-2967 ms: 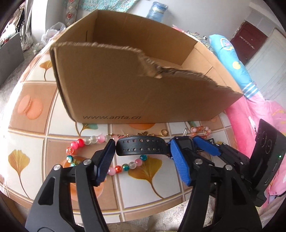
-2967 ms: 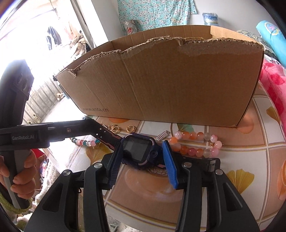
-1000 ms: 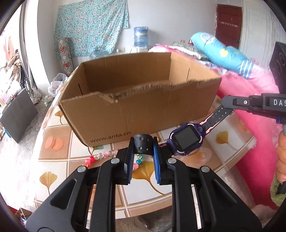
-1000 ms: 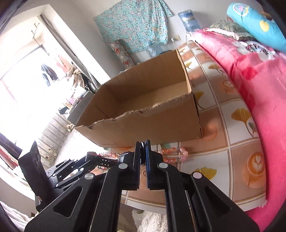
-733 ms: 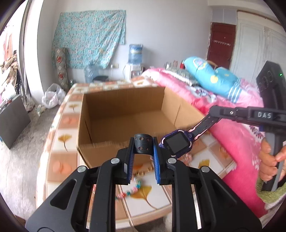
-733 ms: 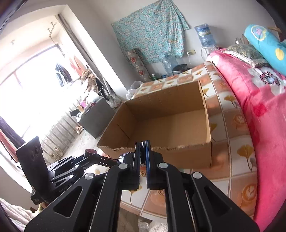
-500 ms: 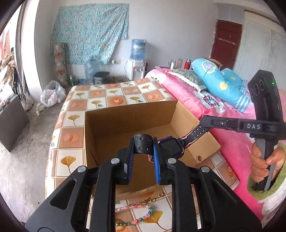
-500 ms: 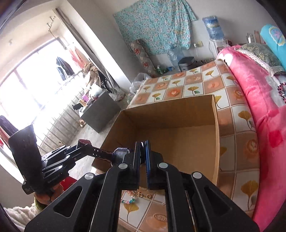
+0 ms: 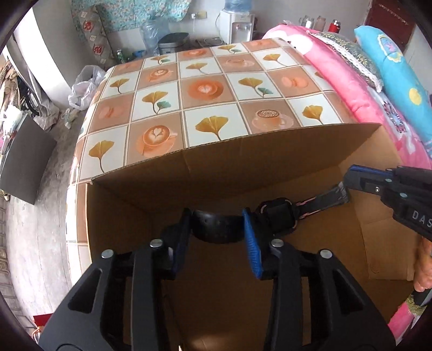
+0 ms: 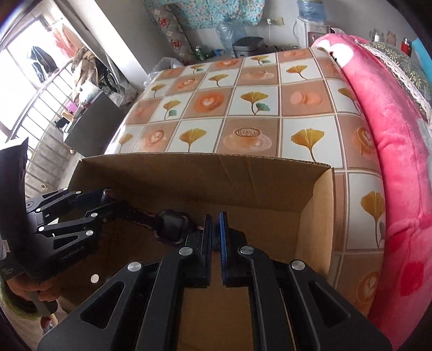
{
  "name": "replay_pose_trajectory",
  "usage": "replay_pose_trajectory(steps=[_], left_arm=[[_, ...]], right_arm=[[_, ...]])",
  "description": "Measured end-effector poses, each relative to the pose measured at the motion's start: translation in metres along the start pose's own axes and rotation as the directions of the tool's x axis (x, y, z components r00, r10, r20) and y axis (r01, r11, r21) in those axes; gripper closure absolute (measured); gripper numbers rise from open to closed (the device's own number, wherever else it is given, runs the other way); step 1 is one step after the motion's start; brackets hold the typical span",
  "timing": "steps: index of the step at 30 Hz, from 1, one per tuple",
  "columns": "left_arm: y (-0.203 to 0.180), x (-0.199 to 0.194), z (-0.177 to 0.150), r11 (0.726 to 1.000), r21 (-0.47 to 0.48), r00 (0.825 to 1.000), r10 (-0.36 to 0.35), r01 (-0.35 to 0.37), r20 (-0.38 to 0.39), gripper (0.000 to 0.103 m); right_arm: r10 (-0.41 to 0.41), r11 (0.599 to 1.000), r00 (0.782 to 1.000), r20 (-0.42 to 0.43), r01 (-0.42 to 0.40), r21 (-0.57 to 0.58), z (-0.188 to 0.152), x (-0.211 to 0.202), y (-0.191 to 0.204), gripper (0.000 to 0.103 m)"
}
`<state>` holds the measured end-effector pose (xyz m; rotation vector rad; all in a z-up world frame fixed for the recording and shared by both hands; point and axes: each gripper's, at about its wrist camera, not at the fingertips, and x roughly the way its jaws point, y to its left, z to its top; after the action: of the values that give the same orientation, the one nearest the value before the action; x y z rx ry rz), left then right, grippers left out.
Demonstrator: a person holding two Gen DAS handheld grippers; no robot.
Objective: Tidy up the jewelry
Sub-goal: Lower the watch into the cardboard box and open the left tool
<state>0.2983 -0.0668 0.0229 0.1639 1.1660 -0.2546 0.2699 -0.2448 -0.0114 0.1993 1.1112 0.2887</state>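
Observation:
A dark smartwatch (image 9: 278, 216) hangs inside the open cardboard box (image 9: 243, 137), strung between both grippers. My left gripper (image 9: 217, 224) has its blue pads on either side of the curled black strap (image 9: 218, 229), which still touches both pads while the jaws are opening. My right gripper (image 9: 348, 183) comes in from the right, pinching the other strap end (image 9: 324, 199). In the right wrist view my right gripper (image 10: 214, 218) is shut on that thin strap end beside the watch (image 10: 172, 225). My left gripper (image 10: 105, 201) reaches in from the left over the box (image 10: 189, 156).
The box stands on a table under a tiled leaf-and-coffee-cup cloth (image 9: 205, 89). A pink blanket (image 10: 391, 151) and a blue pillow (image 9: 399, 75) lie along the right. A person's hand (image 10: 40, 294) grips the left tool. A water dispenser (image 9: 235, 19) stands by the far wall.
Both grippers carried the watch from in front of the box to above its inside and tipped downward. The left jaws have spread wider. The bead strands have dropped out of view.

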Motion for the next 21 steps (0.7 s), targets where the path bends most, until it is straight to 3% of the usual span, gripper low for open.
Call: replay_pose_trajectory(steps=[2, 6, 9, 14, 16, 18, 19, 21], left_arm=[[0.005, 0.005, 0.002, 1.000, -0.027, 1.000, 0.003, -0.004, -0.022, 0.058], [0.011, -0.006, 0.000, 0.998, -0.056, 0.999, -0.038, 0.039, 0.026, 0.055], [0.009, -0.020, -0.002, 0.998, -0.048, 0.998, -0.025, 0.028, 0.063, 0.041], [0.015, -0.057, -0.011, 0.997, -0.051, 0.987, -0.048, 0.056, 0.151, 0.035], [0.020, -0.080, -0.021, 0.995, -0.057, 0.976, -0.073, 0.086, 0.204, 0.033], [0.027, -0.109, -0.040, 0.994, -0.053, 0.959, -0.075, 0.093, 0.275, 0.027], [0.030, -0.122, -0.051, 0.995, -0.054, 0.949, -0.067, 0.088, 0.309, 0.024], [0.038, -0.149, -0.076, 0.995, -0.063, 0.924, -0.043, 0.072, 0.380, 0.018]], right_arm=[[-0.050, 0.998, 0.999, 0.022, 0.050, -0.026, 0.002, -0.004, 0.002, 0.096], [-0.062, 0.997, 0.997, 0.053, 0.065, -0.040, 0.001, -0.015, 0.003, 0.089], [-0.083, 0.993, 0.992, 0.090, 0.089, -0.072, -0.001, -0.026, 0.008, 0.083], [-0.099, 0.987, 0.983, 0.157, 0.117, -0.113, -0.007, -0.050, 0.020, 0.080], [-0.107, 0.980, 0.972, 0.207, 0.138, -0.141, -0.014, -0.069, 0.029, 0.071], [-0.122, 0.972, 0.955, 0.272, 0.171, -0.164, -0.024, -0.091, 0.039, 0.054], [-0.131, 0.965, 0.941, 0.312, 0.192, -0.176, -0.031, -0.105, 0.044, 0.050], [-0.154, 0.946, 0.906, 0.394, 0.250, -0.205, -0.049, -0.133, 0.058, 0.031]])
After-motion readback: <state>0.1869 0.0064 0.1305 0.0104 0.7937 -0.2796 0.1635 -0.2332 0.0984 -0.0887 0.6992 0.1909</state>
